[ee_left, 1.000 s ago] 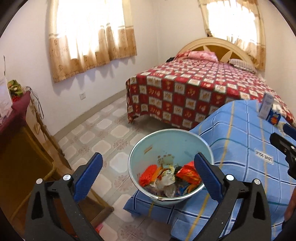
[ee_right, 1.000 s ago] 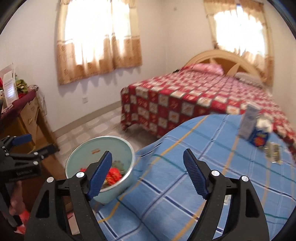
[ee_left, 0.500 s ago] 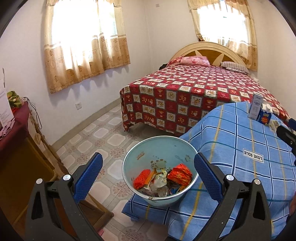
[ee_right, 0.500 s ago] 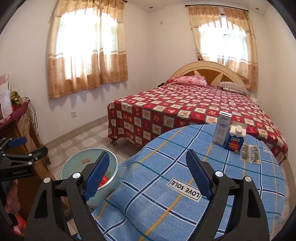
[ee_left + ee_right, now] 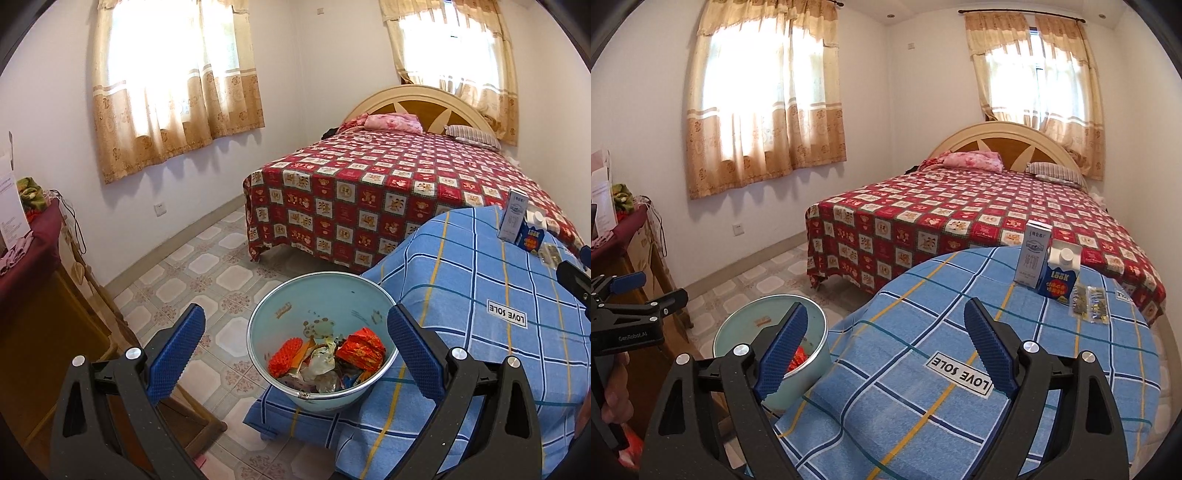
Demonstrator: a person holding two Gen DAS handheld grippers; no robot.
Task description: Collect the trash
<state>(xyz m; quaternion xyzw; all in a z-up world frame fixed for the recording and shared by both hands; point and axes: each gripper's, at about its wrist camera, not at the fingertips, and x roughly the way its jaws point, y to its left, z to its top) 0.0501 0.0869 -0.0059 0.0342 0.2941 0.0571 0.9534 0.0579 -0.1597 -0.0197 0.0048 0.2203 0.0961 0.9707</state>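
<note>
Left wrist view, pale-blue bin (image 5: 325, 295), crumpled wrappers (image 5: 332, 356) inside

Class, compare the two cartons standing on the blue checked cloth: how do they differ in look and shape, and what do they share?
The white carton is taller and slim with a flat top; the blue carton is shorter, with a sloped top and a white screw cap. The white one has pale grey print, the blue one bright orange and yellow print. Both stand upright, side by side, near the cloth's far edge.

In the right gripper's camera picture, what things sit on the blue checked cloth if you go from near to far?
LOVE SOLE label → clear packets → blue carton → white carton.
</note>
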